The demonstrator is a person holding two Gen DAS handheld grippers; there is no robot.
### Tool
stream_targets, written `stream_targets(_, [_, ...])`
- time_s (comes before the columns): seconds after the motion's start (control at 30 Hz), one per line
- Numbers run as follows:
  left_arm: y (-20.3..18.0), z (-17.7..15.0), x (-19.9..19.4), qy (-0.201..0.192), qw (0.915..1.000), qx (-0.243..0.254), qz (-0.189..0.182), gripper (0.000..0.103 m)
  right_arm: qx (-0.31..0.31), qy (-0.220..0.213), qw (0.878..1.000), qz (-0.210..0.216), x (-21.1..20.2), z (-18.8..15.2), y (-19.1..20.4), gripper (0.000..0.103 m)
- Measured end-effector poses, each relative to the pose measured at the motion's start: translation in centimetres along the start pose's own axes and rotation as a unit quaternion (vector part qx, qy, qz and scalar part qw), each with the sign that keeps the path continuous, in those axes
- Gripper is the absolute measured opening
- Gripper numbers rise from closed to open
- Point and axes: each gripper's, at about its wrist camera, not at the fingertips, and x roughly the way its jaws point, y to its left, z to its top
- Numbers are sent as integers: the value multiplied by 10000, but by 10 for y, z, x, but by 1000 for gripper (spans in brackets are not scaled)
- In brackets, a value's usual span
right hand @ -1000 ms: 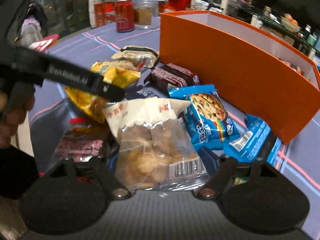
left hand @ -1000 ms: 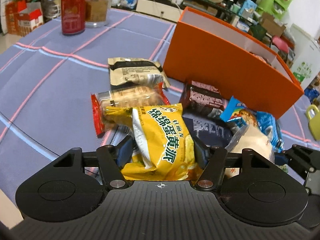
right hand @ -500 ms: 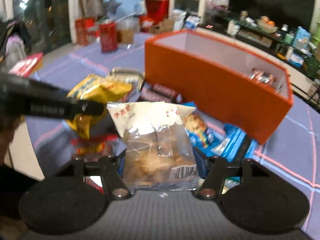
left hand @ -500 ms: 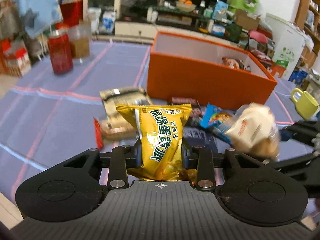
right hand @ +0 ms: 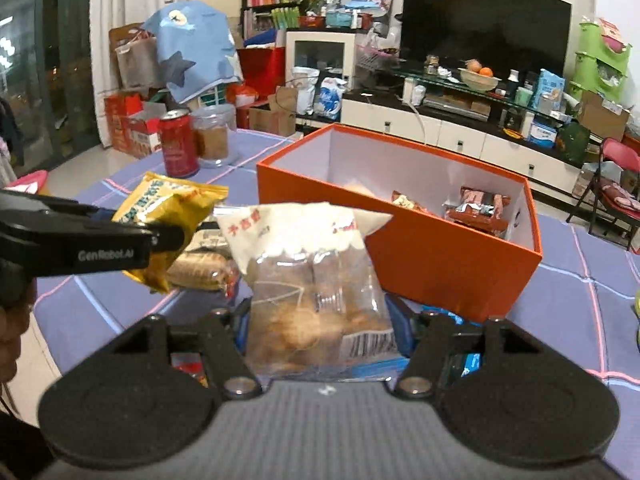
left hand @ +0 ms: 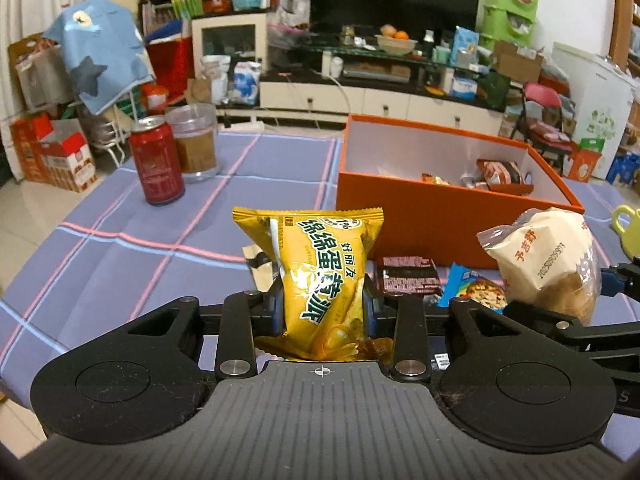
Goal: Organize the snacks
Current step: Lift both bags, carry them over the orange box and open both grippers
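My left gripper (left hand: 323, 304) is shut on a yellow snack bag (left hand: 320, 272) and holds it above the table, in front of the orange box (left hand: 416, 216). My right gripper (right hand: 320, 320) is shut on a clear bag of cookies with a white top (right hand: 316, 280), raised near the box's front left corner (right hand: 400, 256). The cookie bag also shows in the left wrist view (left hand: 548, 264), and the yellow bag in the right wrist view (right hand: 168, 208). The box holds a few snack packs (right hand: 476, 208). More packets lie on the cloth: a dark brown one (left hand: 408, 276), a blue cookie pack (left hand: 472, 288), a biscuit pack (right hand: 200, 272).
A red can (left hand: 158, 160) and a clear jar (left hand: 196, 142) stand at the far left of the purple checked tablecloth (left hand: 120, 256). A green mug (left hand: 628, 224) sits at the right edge. Behind the table are a TV stand and clutter.
Both grippers have lifted their bags off the pile and risen, so the views now look level over the table and into the box.
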Motion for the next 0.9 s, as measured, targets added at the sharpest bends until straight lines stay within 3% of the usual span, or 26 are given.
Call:
stream_targets(0.47, [-5,1,1,-17,9999,48,-142,7,421,-68,9987,-280,-8,4,-17,63])
stream_targets(0.7, [-28,67,20,-368,9986,195,-314,7,787,-452,9934,-701,-5,48,-55,63])
stream_targets(0.9, [-61,138,101,-168,9987,360,-326,13,838,-360,9916,-916,46,109,-82,63])
